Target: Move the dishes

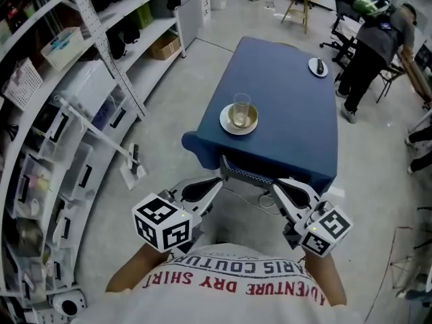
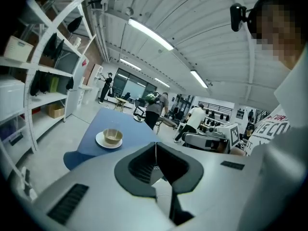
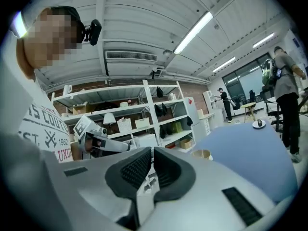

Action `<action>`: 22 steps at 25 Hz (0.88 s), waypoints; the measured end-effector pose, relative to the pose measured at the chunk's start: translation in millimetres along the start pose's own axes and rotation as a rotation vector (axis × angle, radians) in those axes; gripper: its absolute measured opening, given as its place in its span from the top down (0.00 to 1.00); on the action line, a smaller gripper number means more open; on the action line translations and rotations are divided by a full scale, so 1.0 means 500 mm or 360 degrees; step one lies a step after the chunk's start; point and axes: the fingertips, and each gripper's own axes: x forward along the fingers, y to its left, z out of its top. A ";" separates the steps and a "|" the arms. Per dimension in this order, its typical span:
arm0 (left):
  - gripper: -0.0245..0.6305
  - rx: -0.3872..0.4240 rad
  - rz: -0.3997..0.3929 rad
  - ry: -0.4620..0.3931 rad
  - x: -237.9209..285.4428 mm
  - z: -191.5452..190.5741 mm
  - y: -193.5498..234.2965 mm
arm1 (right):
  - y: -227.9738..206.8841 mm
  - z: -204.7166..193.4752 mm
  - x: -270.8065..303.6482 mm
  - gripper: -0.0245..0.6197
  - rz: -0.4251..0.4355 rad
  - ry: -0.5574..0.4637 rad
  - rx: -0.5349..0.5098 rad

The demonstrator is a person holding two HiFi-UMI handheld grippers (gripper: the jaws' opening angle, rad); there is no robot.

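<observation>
Head view first, and closest to us is the wearer's printed shirt (image 1: 236, 285), filling the bottom edge. Just beyond it, the left gripper (image 1: 216, 181) and the right gripper (image 1: 279, 185) are both held out level, side by side, tips angled toward each other, just short of the near edge of the blue table (image 1: 290, 133). Nothing in either one! On the near-left part of the tabletop sits a white plate (image 1: 226, 125) with a bowl (image 1: 244, 119) on it, and what looks like a clear glass (image 1: 241, 103) standing with them, though that is hard to settle. Over at the far right corner, a small plate (image 1: 318, 67) with something dark on it. Shelving (image 1: 74, 73) runs down the left, and a person (image 1: 378, 42) bends by the far right side.

Left gripper view now: its pads are pressed flat together, a thin seam between them and nothing caught. Beyond the tips, the bowl (image 2: 113, 136) on its plate (image 2: 101, 141) waits to the left, well apart from the jaws.

Right gripper view: same story, pads closed on each other, nothing pinched. The bowl (image 3: 202, 154) peeks just past the tips at the table's near end, with the small plate (image 3: 259, 124) far off to the right.

Progress? By my read, nothing is done yet. Every dish sits on the table untouched. Opening up, reaching in, gripping and carrying are all left to do.
</observation>
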 end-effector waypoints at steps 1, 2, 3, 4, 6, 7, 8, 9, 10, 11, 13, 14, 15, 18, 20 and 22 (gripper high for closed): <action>0.92 -0.0015 -0.0018 0.0017 0.010 0.002 0.019 | -0.012 0.001 0.014 0.92 -0.0024 -0.0004 0.0007; 0.92 -0.0021 -0.0032 0.0032 0.019 0.004 0.036 | -0.022 0.001 0.026 0.92 -0.0044 -0.0006 0.0013; 0.92 -0.0019 -0.0042 0.0046 0.026 0.007 0.052 | -0.030 0.001 0.038 0.92 -0.0061 -0.0007 0.0015; 0.92 -0.0015 -0.0048 0.0056 0.033 0.009 0.065 | -0.037 0.002 0.047 0.92 -0.0077 -0.0006 0.0014; 0.92 -0.0015 -0.0055 0.0064 0.044 0.014 0.089 | -0.052 0.003 0.063 0.91 -0.0112 -0.0004 0.0000; 0.92 -0.0020 -0.0057 0.0065 0.049 0.015 0.100 | -0.061 0.004 0.069 0.89 -0.0134 -0.0001 -0.0009; 0.92 -0.0026 -0.0058 0.0067 0.053 0.017 0.109 | -0.070 0.004 0.075 0.81 -0.0154 0.0006 -0.0017; 0.92 -0.0031 -0.0057 0.0071 0.057 0.017 0.118 | -0.079 0.003 0.080 0.68 -0.0169 0.0017 -0.0024; 0.92 -0.0037 -0.0052 0.0076 0.061 0.016 0.127 | -0.087 0.001 0.086 0.64 -0.0180 0.0031 -0.0034; 0.92 -0.0044 -0.0046 0.0079 0.064 0.016 0.135 | -0.096 -0.001 0.093 0.62 -0.0188 0.0045 -0.0045; 0.92 -0.0064 -0.0033 0.0081 0.069 0.019 0.152 | -0.115 -0.002 0.109 0.56 -0.0202 0.0069 -0.0070; 0.92 -0.0074 -0.0026 0.0081 0.072 0.021 0.159 | -0.126 -0.001 0.119 0.53 -0.0210 0.0079 -0.0085; 0.92 -0.0081 -0.0019 0.0081 0.075 0.024 0.166 | -0.138 0.001 0.128 0.51 -0.0221 0.0084 -0.0097; 0.92 -0.0091 0.0013 0.0081 0.086 0.033 0.187 | -0.181 0.003 0.155 0.47 -0.0256 0.0087 -0.0099; 0.92 -0.0108 0.0036 0.0077 0.095 0.039 0.204 | -0.203 -0.001 0.177 0.47 -0.0233 0.0122 -0.0099; 0.92 -0.0126 0.0059 0.0074 0.106 0.047 0.225 | -0.223 -0.007 0.206 0.47 -0.0212 0.0196 -0.0149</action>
